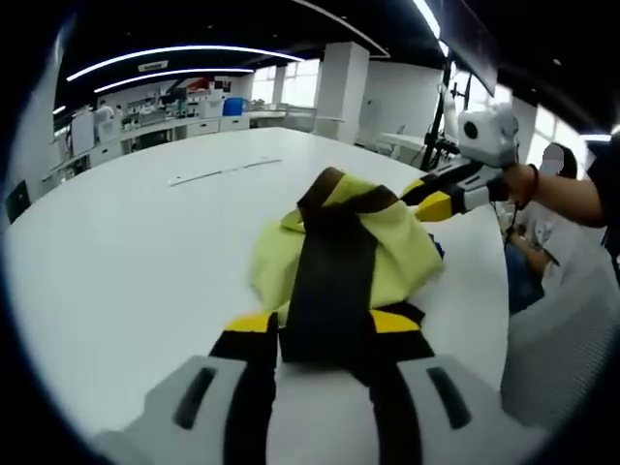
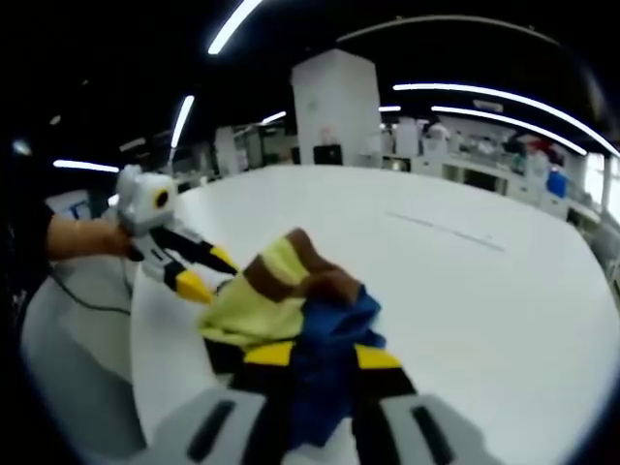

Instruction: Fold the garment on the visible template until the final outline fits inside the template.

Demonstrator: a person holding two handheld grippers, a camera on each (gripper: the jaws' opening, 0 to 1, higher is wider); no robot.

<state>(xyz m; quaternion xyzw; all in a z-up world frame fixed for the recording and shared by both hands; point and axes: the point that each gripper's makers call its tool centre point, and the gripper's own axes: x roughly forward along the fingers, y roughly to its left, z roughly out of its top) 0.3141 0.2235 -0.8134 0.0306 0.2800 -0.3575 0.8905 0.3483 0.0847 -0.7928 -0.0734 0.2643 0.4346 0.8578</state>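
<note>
**Q:** Where does the garment [image 1: 339, 247] lie, and how do the grippers stand to it?

**A:** It sits bunched on the white table [image 1: 136, 252], a yellow-green heap crossed by a dark brown band, with blue cloth showing in the right gripper view. The left gripper [image 1: 325, 334] is closed on the near end of the brown band, which runs straight away from its jaws. The right gripper [image 2: 315, 363] grips the blue portion between its yellow-tipped jaws. In each view the other gripper appears beyond the heap: the two hold it from opposite sides.

**Q:** Which spatial relation governs the coming move?

**A:** The long axis, judged from the brown band, runs roughly from one gripper towards the other, and the cloth between them is slack and piled. Neither gripper is nearer; both are already on the fabric. Drawing them apart along that axis would probably spread the heap flat before any fold.

**Q:** Is the template visible?

**A:** It cannot be told. A thin pale line [image 1: 223, 170] lies on the table well beyond the garment; whether it belongs to a template outline is unclear. The task appears far from complete.
</note>
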